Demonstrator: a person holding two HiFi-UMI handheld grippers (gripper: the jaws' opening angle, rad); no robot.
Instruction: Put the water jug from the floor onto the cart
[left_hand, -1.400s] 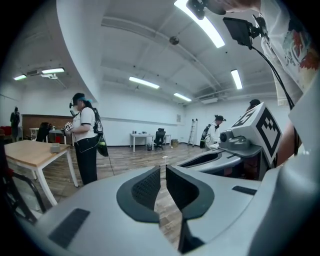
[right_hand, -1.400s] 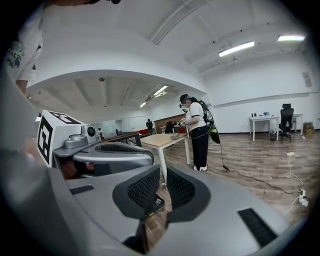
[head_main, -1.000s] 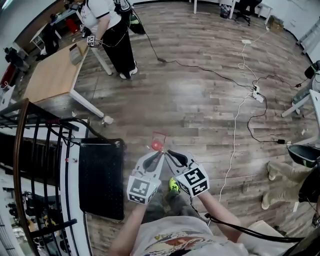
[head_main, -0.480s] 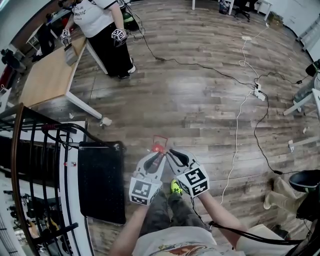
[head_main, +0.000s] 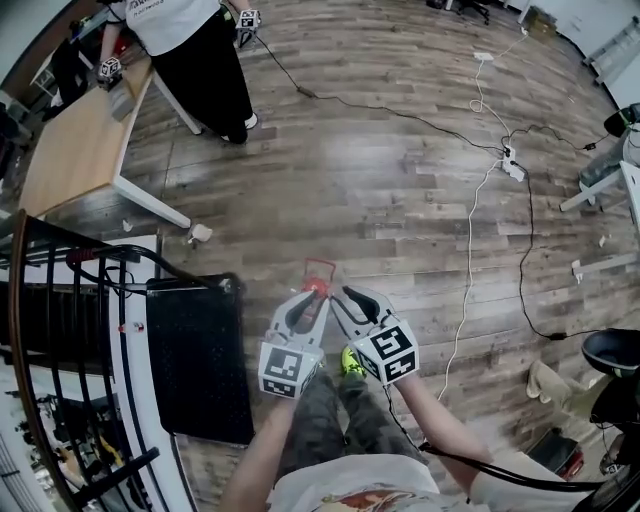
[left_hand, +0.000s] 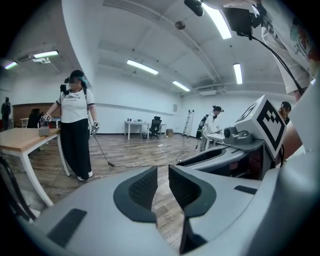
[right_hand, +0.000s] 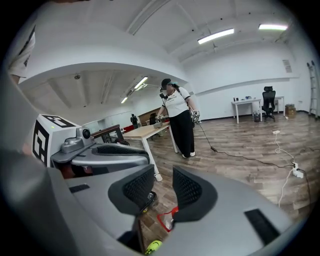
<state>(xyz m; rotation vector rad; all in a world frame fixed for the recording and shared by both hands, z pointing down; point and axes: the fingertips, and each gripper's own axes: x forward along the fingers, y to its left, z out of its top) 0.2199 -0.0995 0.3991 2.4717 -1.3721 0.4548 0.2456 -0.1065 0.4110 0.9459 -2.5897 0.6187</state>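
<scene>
Wood-plank floor (head_main: 400, 190) fills the head view, crossed by loose cables (head_main: 470, 230). At your left lies the black-decked cart (head_main: 195, 370); further off stands a wooden table (head_main: 70, 150) with another person (head_main: 195, 50) beside it. You hold the left gripper (head_main: 314, 298) and right gripper (head_main: 340, 296) side by side, tips angled down toward the water jug (head_main: 318, 272). Only a red top part of it shows, on the floor just past the tips; the rest can't be made out.

Both sets of jaws have just been opening. The left stands at a narrow gap with only floor seen through it. The right is a little wider, with the red part below and beyond its pads, not between them. Neither holds anything.

This looks like the approach to the pickup, the jug not yet touched. Next you likely need to spread the jaws further, settle them onto the jug and close firmly before carrying it left to the cart.
</scene>
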